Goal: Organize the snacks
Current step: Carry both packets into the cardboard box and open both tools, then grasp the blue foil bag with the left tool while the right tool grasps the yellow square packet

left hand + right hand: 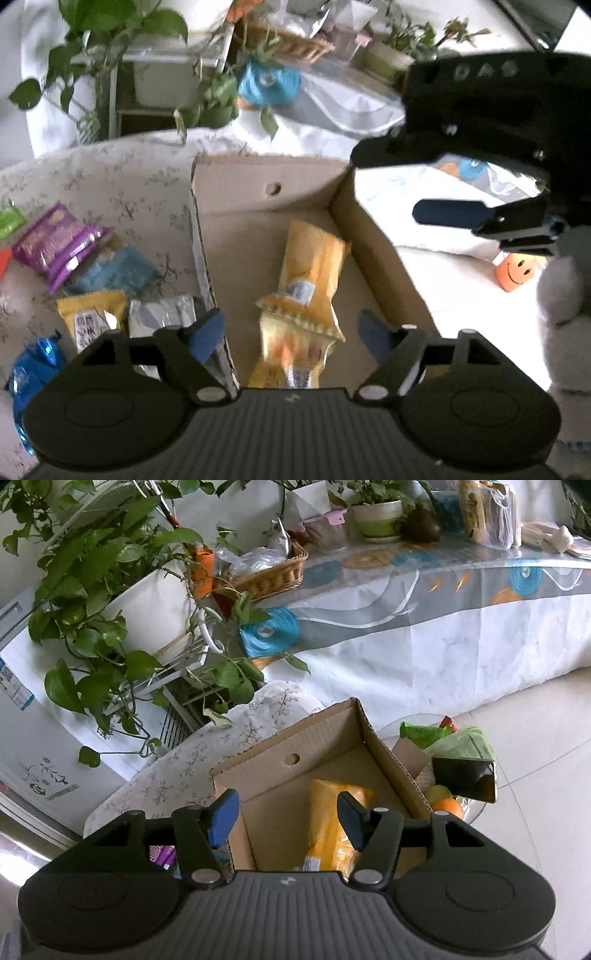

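Both my claws, left (291,334) and right (286,818), gape empty over the box (236,192). Two yellow packs (310,273) inside; more lie left. Light, crinkly, slippery: pinch mid-body, not seams.

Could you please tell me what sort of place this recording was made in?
Most likely a home living room: potted plants on a stand, a wicker basket on a cloth-covered table, and a tiled floor.

- A wicker basket (275,574) sat on the long patterned tablecloth (424,627).
- A white planter of trailing pothos (147,609) stood left of the basket.
- A green-banded plant pot (378,520) stood right of the basket.
- An orange smiley cup (515,273) stood on the floor.
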The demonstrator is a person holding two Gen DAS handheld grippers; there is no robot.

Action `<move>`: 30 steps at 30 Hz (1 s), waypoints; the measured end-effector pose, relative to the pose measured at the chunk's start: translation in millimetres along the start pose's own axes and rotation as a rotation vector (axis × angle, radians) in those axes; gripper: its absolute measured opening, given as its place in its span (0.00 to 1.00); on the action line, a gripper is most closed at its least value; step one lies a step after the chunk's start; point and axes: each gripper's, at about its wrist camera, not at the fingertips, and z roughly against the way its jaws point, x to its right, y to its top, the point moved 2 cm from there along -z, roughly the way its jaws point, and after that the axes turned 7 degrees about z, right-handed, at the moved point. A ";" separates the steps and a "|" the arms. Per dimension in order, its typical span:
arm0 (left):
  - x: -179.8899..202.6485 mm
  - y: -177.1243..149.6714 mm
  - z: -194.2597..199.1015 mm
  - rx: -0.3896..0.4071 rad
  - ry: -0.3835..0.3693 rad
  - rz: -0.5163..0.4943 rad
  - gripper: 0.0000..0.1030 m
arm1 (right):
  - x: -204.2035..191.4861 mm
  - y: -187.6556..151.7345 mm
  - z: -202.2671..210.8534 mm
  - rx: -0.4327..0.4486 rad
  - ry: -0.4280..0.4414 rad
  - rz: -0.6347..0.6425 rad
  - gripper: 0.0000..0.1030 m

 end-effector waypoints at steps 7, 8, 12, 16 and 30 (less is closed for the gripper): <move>-21.6 13.1 25.7 0.032 0.007 -0.002 0.86 | -5.2 -0.4 1.9 0.014 0.039 0.006 0.77; -26.5 14.5 29.6 0.034 0.012 0.005 0.86 | -6.4 -0.7 2.0 0.014 0.048 0.008 0.78; -54.8 23.3 42.6 0.035 0.031 0.051 0.87 | -11.8 -1.0 1.7 0.014 0.086 0.015 0.80; -83.8 27.3 57.0 0.044 0.070 0.063 0.87 | -19.9 -2.8 -0.8 -0.002 0.128 0.030 0.80; -154.9 -0.4 61.7 -0.032 0.168 0.031 0.88 | -54.1 -12.7 -16.8 -0.078 0.200 0.107 0.81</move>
